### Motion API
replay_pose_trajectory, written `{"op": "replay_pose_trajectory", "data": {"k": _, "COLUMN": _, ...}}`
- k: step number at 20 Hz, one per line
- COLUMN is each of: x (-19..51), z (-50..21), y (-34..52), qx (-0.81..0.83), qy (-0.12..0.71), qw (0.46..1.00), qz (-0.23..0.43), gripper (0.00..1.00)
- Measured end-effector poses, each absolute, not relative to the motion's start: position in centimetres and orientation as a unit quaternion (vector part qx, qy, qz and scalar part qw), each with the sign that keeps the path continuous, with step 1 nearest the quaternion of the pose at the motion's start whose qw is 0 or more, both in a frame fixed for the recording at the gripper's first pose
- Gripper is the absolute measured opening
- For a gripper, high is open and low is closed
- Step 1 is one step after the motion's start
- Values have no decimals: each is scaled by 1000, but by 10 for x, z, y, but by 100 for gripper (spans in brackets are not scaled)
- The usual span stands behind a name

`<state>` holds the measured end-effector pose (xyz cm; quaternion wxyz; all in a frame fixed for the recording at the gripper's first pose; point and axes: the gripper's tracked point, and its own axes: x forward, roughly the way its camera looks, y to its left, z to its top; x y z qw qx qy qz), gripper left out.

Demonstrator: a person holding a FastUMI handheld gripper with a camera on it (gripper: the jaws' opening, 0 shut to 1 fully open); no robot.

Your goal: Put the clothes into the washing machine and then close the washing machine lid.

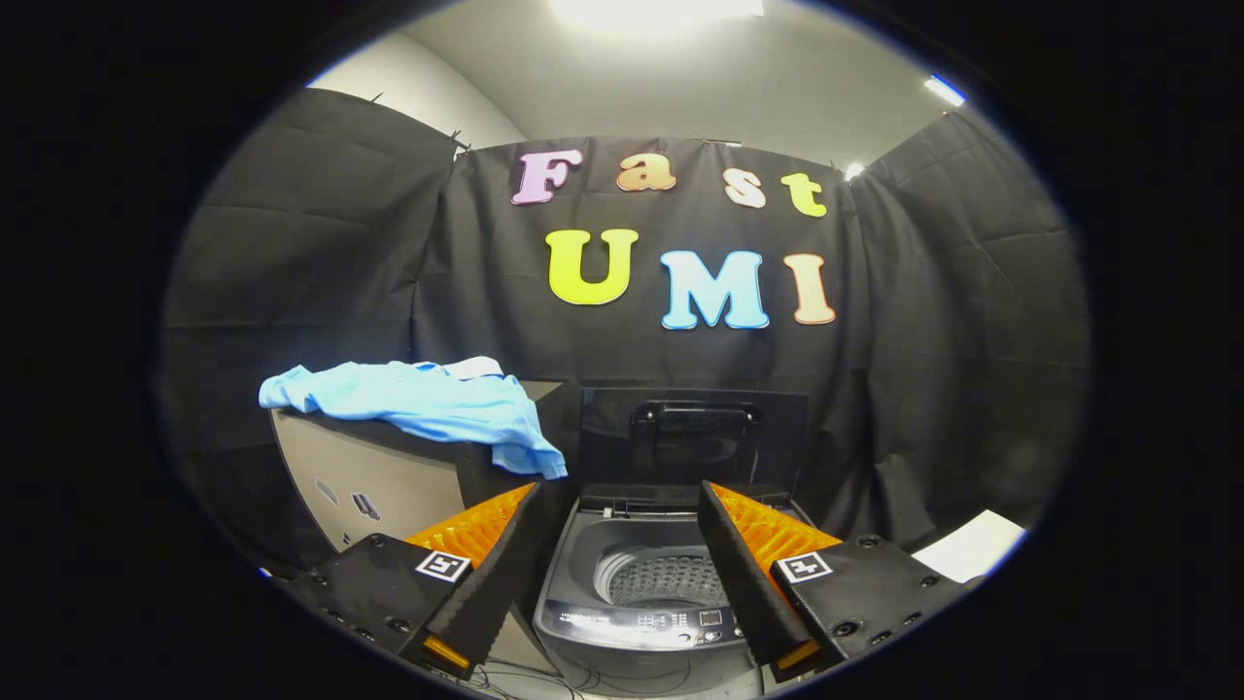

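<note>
1. Gripper [622, 544] spread wide, holding nothing — aimed at the open grey top-loading washing machine [649, 622].
2. Crumpled light-blue cotton shirt [428, 401] draped on the brown cardboard box [374, 481] beside it — likely light, limp; pinch a bunched fold.

Light comes from a bright ceiling panel [656, 8] overhead, blown out to plain white, with two smaller lamps glaring beside the top of the black cloth wall [321, 253], which soaks up the light and stays dim and flat. The pale blue shirt [428, 401] draped over the grey box [389, 476] is evenly lit and sharp, while the open dark grey washing machine [651, 574] shows soft sheen on its glossy raised lid [694, 435] and shadow in its drum. Fisheye distortion bows the walls and darkens the rim, and the spread fingers of the gripper [616, 506] look slightly soft up close.
</note>
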<state>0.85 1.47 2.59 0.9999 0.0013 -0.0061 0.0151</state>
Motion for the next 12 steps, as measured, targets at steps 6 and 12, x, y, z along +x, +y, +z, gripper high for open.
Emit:
{"op": "replay_pose_trajectory", "data": {"k": 6, "x": 21, "z": 43, "y": 21, "qx": 9, "qy": -7, "qw": 1000, "qz": 20, "gripper": 98}}
{"op": "replay_pose_trajectory", "data": {"k": 12, "x": 39, "z": 55, "y": 43, "qx": 11, "qy": 12, "qw": 999, "qz": 46, "gripper": 98}}
